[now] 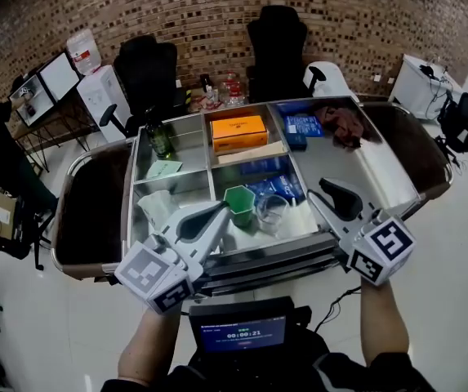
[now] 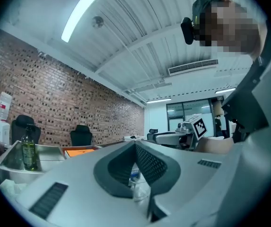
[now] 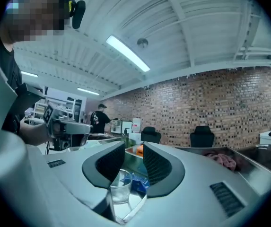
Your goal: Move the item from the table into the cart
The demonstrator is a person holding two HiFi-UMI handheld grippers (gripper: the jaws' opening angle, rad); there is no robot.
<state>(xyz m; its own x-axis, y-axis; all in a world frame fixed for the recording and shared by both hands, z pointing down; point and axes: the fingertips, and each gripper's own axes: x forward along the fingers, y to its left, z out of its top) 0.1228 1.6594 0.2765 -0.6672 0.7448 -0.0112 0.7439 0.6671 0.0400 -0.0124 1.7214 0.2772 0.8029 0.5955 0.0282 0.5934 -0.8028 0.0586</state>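
The metal cart [image 1: 364,166] stands in front of me, split into compartments. A green cup [image 1: 239,204] and a clear glass [image 1: 271,212] sit in its near middle compartment. My left gripper [image 1: 220,211] points level over the cart's near rim just left of the green cup; its jaws [image 2: 135,145] are shut and hold nothing. My right gripper [image 1: 322,191] hovers over the right compartment, apart from the glass. A gap shows in the right gripper [image 3: 134,148], with nothing in it, and the clear glass [image 3: 120,186] lies beyond and below.
An orange box [image 1: 238,131], a green bottle [image 1: 159,140], blue packets [image 1: 276,184], a blue box [image 1: 303,126] and a red cloth [image 1: 344,123] lie in the cart. Brown tabletops [image 1: 86,211] flank it. Office chairs [image 1: 276,43] and a brick wall stand behind. A timer screen [image 1: 242,333] sits below me.
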